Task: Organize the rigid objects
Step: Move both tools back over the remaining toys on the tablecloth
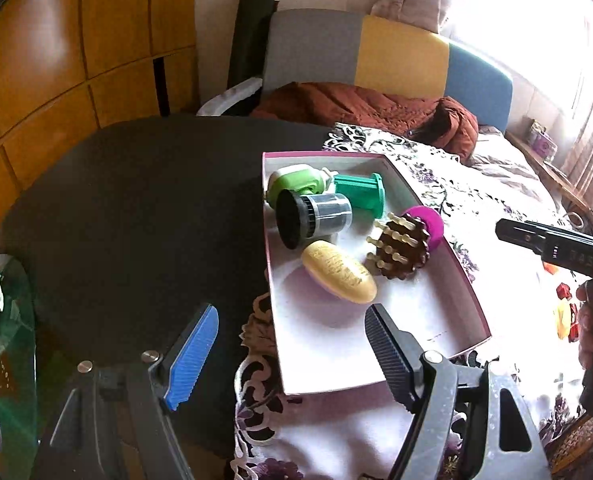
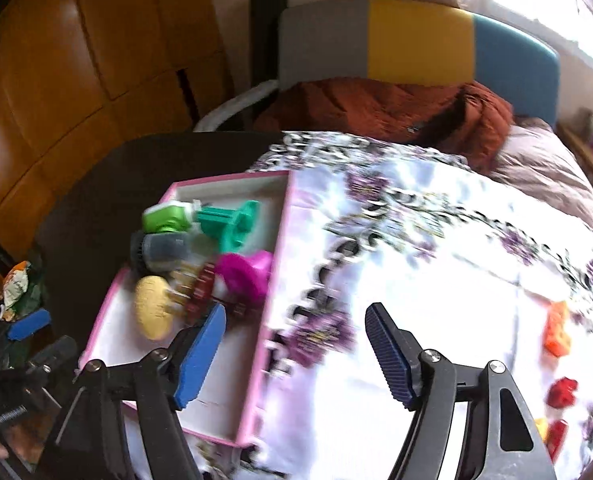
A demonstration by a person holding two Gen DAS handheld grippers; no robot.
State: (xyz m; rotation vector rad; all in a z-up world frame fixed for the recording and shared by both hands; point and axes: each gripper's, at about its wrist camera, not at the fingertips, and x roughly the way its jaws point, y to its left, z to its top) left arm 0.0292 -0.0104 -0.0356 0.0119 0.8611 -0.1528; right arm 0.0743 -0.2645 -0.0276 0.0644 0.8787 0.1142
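A pink-rimmed box [image 1: 436,236] is seen on a floral cloth [image 1: 496,216] spread over part of a dark tabletop [image 1: 136,208]. Inside the box, toward its far end, lie a green bottle [image 1: 292,180], a teal spool [image 1: 362,194] just beside it, and a grey jar [image 1: 316,218] with a black cap on its side in front of them. Nearer, a yellow oval [image 1: 338,272] rests on the box floor, and a brown peg brush [image 1: 400,250] with a magenta handle leans against the box's right wall. The near half of the box floor is bare.

The left hand-held gripper [image 1: 292,356] is held above the near left corner of the box, its jaws spread wide with nothing between them.

The right hand-held gripper [image 2: 296,352] is held over the box's right wall and the cloth beside it; its jaws are apart and nothing is gripped. This view is blurred.

On the cloth to the right, well apart from the box, an orange block [image 2: 556,332] and red blocks [image 2: 562,392] are seen. A bed [image 2: 544,160] with an orange quilt [image 2: 396,112] lies beyond the tabletop.
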